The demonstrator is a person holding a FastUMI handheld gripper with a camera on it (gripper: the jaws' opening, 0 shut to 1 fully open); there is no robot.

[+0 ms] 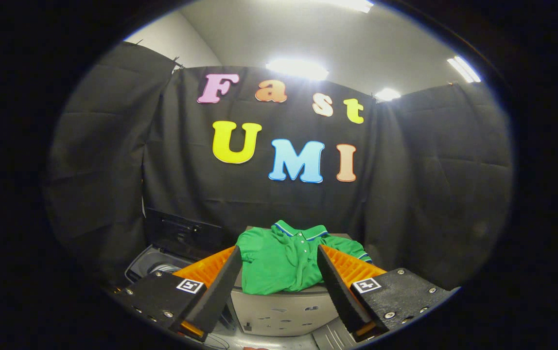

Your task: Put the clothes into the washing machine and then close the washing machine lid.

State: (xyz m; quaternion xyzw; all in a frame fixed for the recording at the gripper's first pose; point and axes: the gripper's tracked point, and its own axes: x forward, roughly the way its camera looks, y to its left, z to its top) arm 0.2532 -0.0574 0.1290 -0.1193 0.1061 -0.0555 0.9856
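Observation:
A green polo shirt (279, 260) with a blue-edged collar lies folded on top of a grey box-like stand (284, 311), just ahead of my fingers and between them. My gripper (280, 255) is open, its two fingers spread to either side of the shirt without pressing on it. To the left of the stand, lower down, is the washing machine (162, 265) with its dark lid (182, 233) raised against the booth wall; part of the drum opening shows beside my left finger.
Black cloth walls close the booth behind and on both sides. The grey stand has a scuffed front face. Ceiling lights shine above the cloth.

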